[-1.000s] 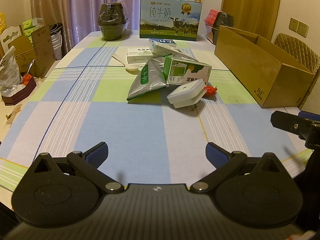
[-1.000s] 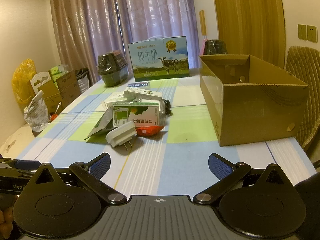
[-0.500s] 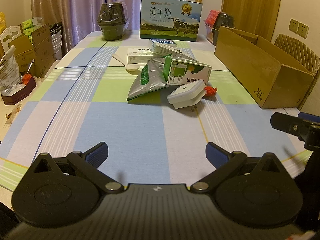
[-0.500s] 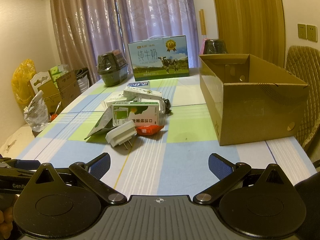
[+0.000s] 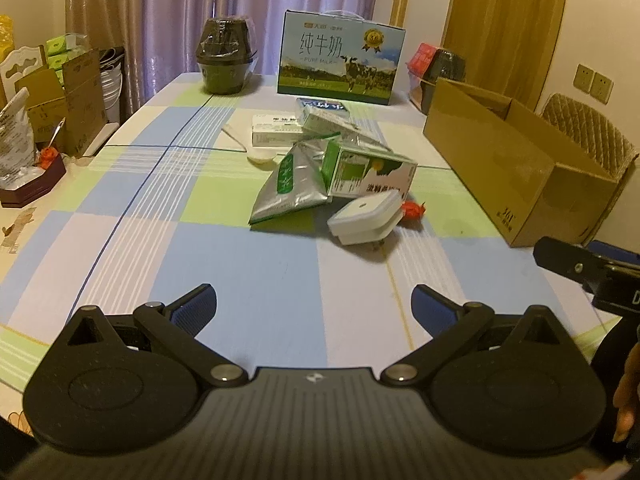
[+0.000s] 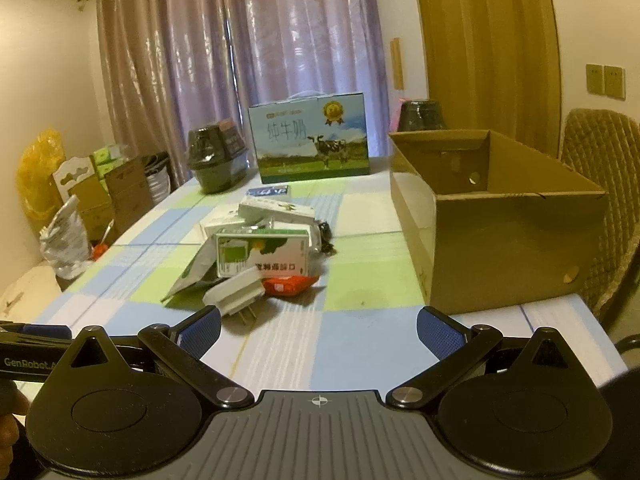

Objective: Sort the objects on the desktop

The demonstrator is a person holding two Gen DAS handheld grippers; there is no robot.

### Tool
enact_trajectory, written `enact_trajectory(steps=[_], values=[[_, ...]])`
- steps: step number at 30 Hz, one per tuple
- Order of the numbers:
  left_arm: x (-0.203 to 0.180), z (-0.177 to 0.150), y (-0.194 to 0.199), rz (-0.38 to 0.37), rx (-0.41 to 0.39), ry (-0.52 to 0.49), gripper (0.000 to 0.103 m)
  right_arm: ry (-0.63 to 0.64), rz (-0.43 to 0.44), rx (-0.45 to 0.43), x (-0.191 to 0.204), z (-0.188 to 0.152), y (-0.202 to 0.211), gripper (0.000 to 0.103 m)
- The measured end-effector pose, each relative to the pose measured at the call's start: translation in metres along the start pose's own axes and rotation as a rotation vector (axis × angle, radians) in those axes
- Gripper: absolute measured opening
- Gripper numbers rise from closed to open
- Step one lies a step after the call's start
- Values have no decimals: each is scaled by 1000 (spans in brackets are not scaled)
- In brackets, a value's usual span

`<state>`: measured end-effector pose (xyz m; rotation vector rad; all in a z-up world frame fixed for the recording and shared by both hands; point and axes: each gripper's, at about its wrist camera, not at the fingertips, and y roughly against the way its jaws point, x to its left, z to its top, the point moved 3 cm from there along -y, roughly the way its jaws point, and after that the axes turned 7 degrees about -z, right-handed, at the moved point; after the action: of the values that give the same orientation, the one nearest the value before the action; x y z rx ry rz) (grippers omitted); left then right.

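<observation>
Both grippers hover low over the near end of the worktop (image 5: 132, 248), a checked cloth of blue, green and white squares. The left gripper (image 5: 314, 306) has its jaws spread wide with nothing between them, and the right gripper (image 6: 318, 330) has its jaws just as wide and bare. In the left wrist view, part of the right gripper shows at the right edge.

The things to be sorted lie in 1 loose heap at the middle of the worktop, well ahead of both grippers. Nearest is a white plug adapter (image 5: 366, 218), tilted, its 2 metal prongs visible in the right wrist view (image 6: 236, 294). A red snack packet (image 6: 290, 284) lies just beside it. Behind these a green and white carton (image 5: 370, 172) lies on its side, touching a silver foil pouch (image 5: 290, 184) to its left. Further back are a white plastic spoon (image 5: 256, 154), a flat white box (image 5: 276, 130) and a blue-topped box (image 5: 324, 110).

An open cardboard box (image 6: 500, 220) stands along the right side of the worktop, apart from the heap. At the far end stand a pure milk gift case (image 5: 340, 64) and a dark wrapped pot (image 5: 226, 60).
</observation>
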<state>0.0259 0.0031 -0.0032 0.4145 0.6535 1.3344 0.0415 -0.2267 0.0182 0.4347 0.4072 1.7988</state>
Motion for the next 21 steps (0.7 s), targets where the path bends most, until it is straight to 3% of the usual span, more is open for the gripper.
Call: enact_trajectory(steps=[8,15,17,21], values=[[3,21,-11,-78,14,10,102,35,35,21,3,10,-15,101],[4,38,-40,-189,62,-83,102,53,44,45,1,15,-37,100],[4,41,-51,-223,79,-111,101,63,60,57,1,15,-45,90],[2,46,-73,-278,108,-172,91,81,84,92,-1,14,-67,86]])
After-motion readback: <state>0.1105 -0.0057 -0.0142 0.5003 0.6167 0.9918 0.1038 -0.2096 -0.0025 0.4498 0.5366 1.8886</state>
